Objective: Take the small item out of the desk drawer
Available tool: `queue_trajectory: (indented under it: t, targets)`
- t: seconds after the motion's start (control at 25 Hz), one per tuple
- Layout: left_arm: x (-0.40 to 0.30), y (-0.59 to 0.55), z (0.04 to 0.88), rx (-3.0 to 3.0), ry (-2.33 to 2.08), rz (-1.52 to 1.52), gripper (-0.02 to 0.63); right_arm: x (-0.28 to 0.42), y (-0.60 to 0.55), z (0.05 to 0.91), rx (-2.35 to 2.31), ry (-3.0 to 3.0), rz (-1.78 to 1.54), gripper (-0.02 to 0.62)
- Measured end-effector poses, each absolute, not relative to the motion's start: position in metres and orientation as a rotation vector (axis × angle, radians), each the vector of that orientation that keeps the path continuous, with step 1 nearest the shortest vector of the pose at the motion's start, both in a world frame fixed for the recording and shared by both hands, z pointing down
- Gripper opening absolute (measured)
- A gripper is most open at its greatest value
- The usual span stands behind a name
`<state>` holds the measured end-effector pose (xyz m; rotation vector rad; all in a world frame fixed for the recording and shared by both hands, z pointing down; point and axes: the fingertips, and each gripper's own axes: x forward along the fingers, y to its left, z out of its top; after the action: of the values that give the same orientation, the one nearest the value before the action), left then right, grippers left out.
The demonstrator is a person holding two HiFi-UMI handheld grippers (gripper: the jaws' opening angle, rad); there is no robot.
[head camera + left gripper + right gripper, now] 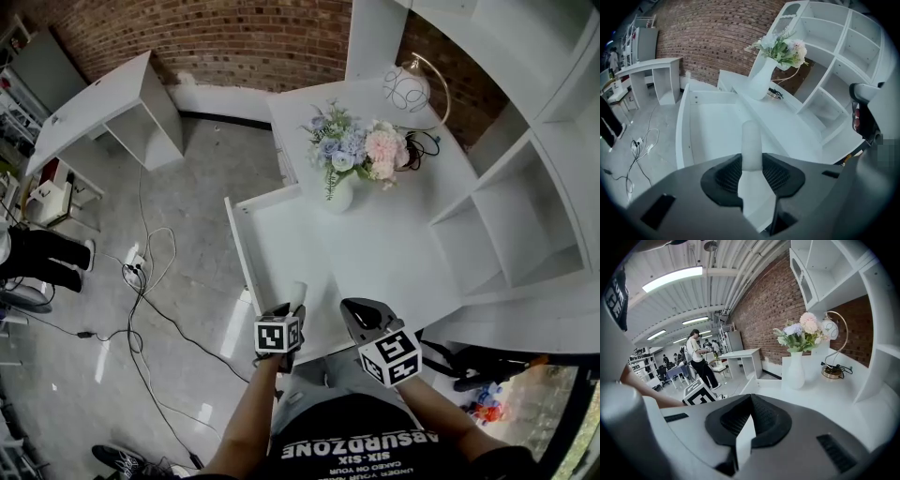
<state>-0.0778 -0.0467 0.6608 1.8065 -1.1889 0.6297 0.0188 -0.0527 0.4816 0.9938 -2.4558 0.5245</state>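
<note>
My left gripper (286, 314) is shut on a small white cylindrical item (297, 292), which sticks out beyond its pads. In the left gripper view the item (751, 143) stands upright between the black pads of the left gripper (751, 161), above the open white desk drawer (683, 126). That drawer (246, 246) is pulled out toward me and its inside looks bare. To the right of it, over the desk's near edge, my right gripper (361, 314) is shut with nothing in it, and its jaws meet at the tip in the right gripper view (749, 401).
A white vase of flowers (352, 155) and a round lamp (408, 89) stand on the desk top (412, 244). White shelves (525, 216) rise at the right. Cables (141, 281) trail over the floor at the left, near another white desk (103, 112). A person (698, 357) stands far off.
</note>
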Motion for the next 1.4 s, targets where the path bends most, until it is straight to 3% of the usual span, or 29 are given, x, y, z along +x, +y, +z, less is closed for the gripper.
queue_trajectory:
  t: [1.4]
  targets:
    - [-0.113,-0.023,0.568,1.833,-1.406,0.495,0.14,-0.025,-0.035,0.478,0.814,-2.506,0.466,-0.003]
